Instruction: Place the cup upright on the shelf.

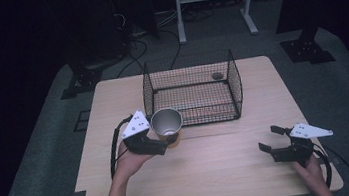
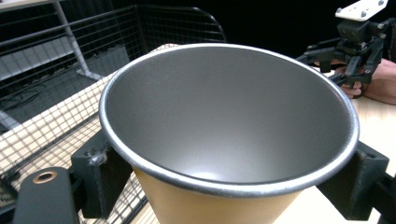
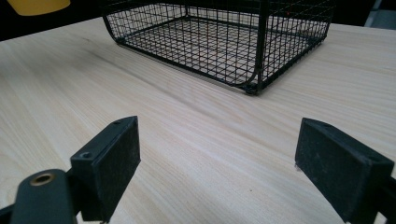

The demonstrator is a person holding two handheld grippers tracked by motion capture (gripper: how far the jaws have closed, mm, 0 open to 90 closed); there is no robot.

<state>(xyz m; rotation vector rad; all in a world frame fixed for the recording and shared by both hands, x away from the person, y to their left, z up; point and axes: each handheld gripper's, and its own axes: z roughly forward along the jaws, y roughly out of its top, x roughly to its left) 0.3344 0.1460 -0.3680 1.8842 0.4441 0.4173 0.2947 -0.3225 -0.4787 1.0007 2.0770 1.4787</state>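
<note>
The left hand-held gripper (image 1: pixel 167 140) is clenched on a yellow paper cup with a shiny silver inside (image 1: pixel 166 123). Its two black pads (image 2: pixel 100 173) press on the cup's sides just under the rolled rim. The cup stands upright with its mouth facing up. It looks lifted off the light wooden counter (image 1: pixel 221 163). In the high view, the cup is at about 9 o'clock from the middle of the counter. It sits just beside the front left corner of the black wire basket (image 1: pixel 192 90). I cannot tell if the cup touches the wire.

The basket stands on the counter at about 12 o'clock, toward the far edge. Its top is open. A small dark round thing (image 1: pixel 217 76) lies on its floor near the back right corner. It is too small to tell what it is.

The right hand-held gripper (image 1: pixel 271 138) is at about 4 o'clock, well apart from the cup and the basket. It is released. Its jaws stand wide with only bare wood between them. In the right gripper view, the basket is ahead at about 12 o'clock, and the yellow bottom of the cup peeks in at about 10 o'clock.
</note>
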